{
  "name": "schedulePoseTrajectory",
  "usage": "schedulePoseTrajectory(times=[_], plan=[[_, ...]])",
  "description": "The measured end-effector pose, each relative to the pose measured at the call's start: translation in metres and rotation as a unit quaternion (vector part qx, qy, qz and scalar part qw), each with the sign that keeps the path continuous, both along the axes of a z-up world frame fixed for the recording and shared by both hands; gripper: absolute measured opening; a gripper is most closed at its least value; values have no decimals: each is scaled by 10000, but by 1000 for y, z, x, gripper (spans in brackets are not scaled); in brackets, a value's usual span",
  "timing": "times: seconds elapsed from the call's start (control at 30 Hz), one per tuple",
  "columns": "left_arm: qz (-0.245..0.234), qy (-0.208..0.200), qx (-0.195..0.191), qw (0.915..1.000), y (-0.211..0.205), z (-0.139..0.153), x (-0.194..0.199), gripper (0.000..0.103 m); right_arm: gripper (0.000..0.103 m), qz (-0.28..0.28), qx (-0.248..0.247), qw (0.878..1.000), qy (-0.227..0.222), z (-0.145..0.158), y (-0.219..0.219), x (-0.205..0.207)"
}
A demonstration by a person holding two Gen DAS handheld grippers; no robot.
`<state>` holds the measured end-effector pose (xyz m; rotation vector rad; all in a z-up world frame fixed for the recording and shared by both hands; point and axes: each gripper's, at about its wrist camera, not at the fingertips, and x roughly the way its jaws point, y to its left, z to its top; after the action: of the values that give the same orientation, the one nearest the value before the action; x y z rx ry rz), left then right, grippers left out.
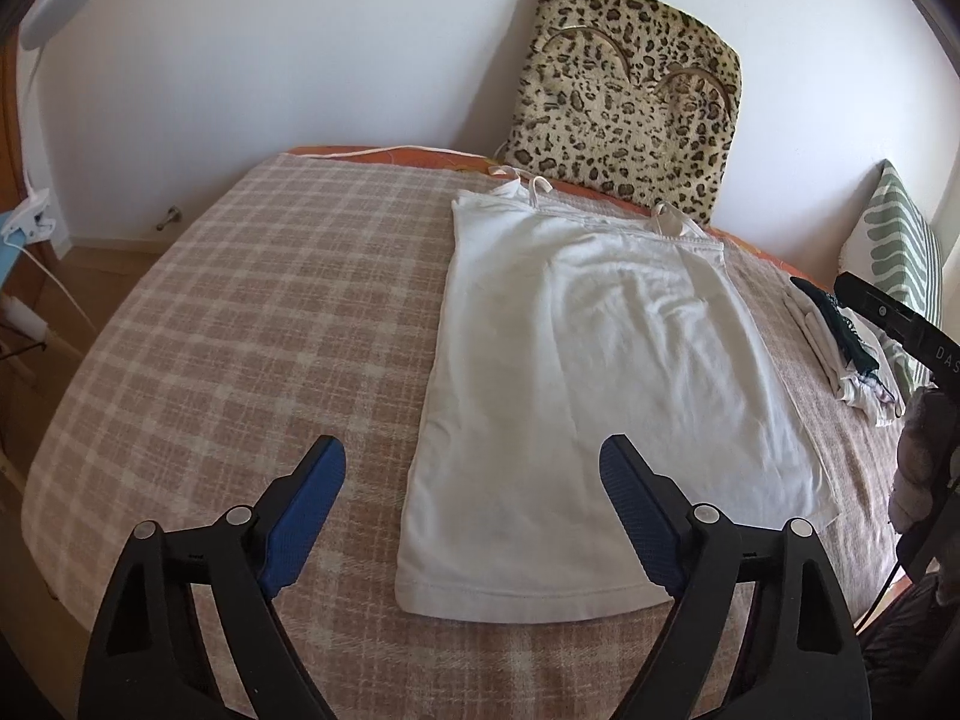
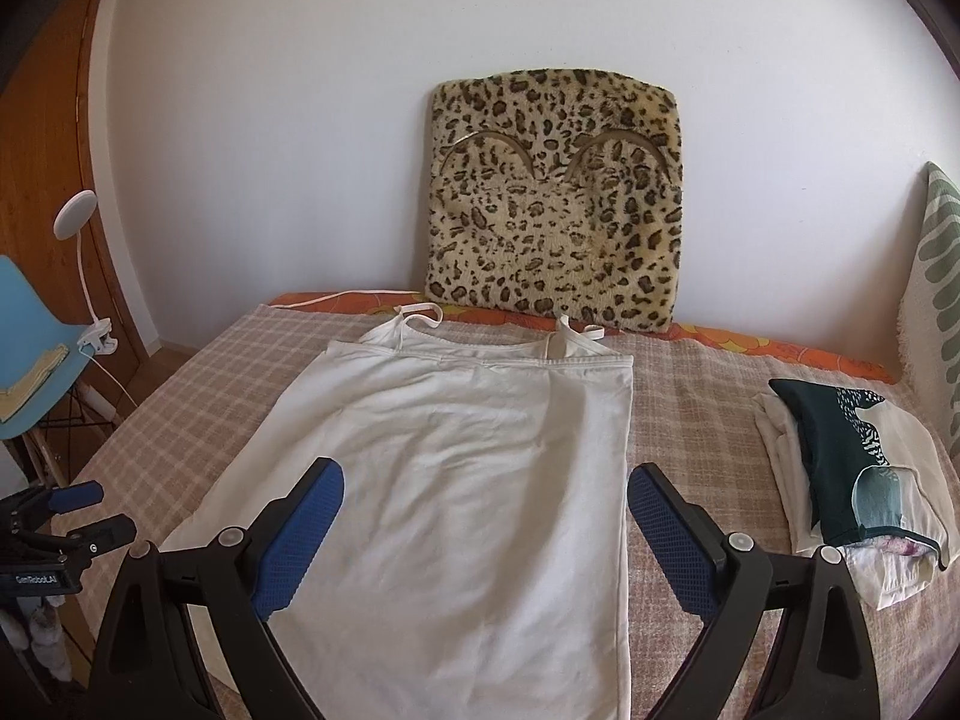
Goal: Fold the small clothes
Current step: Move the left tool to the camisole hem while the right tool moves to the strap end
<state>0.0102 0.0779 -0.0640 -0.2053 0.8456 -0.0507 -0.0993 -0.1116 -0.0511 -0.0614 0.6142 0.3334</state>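
Far left, off the bed: a white clip-on lamp with a round head (image 2: 75, 213) fastened to a light blue plastic chair (image 2: 27, 330), no part in the work. Next, the left gripper (image 1: 471, 468), blue-padded fingers spread wide, empty, hovering above the near left corner of the hem; seen too from the right wrist view at the left edge, held just beside the bed. Across the middle of the pink-and-cream checked blanket (image 1: 210, 330): a white cotton camisole with thin shoulder straps (image 1: 600, 360), spread flat and face up, straps toward the wall, hem toward the camera, only shallow wrinkles over the chest. No fold in it yet, neither side turned in, neither strap tucked. Behind it, propped against the wall, a square leopard-print plush cushion (image 2: 555, 198). Over the lower right of the camisole, the right gripper (image 2: 486, 489), fingers likewise wide apart, gripping nothing, right finger past the garment's right edge. Further right, a small stack of folded garments, dark green patterned cloth over white pieces (image 2: 852, 468), lying well apart from the camisole; likely the share of the task already done. Farthest right, a green-and-white leaf-print pillow (image 2: 936, 312). By the look of it: this piece laid out and smoothed, ready for a first fold; all the folding and the move onto the stack still ahead.
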Motion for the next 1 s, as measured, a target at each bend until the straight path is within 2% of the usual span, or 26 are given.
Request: schedulePoseTrajectory(times=[0.13,0.27,0.47,0.63,0.8,1.0], plan=[[66,315,-137,9994,14,-21,2,68,92,366,85,9991,190,4,25,24],[51,615,-590,9963,26,-38,3,54,86,558,203,9976,357,2,53,55],[61,728,-674,9950,34,-48,4,52,78,979,212,9915,835,-9,102,95],[31,774,-815,9937,37,-52,5,51,77,1161,180,9870,1100,-13,139,126],[3,757,-873,9933,39,-53,9,37,74,1388,-12,9803,1406,-18,180,157],[9,762,-1072,9913,44,-56,11,24,63,1517,-197,9702,1881,-33,224,197]])
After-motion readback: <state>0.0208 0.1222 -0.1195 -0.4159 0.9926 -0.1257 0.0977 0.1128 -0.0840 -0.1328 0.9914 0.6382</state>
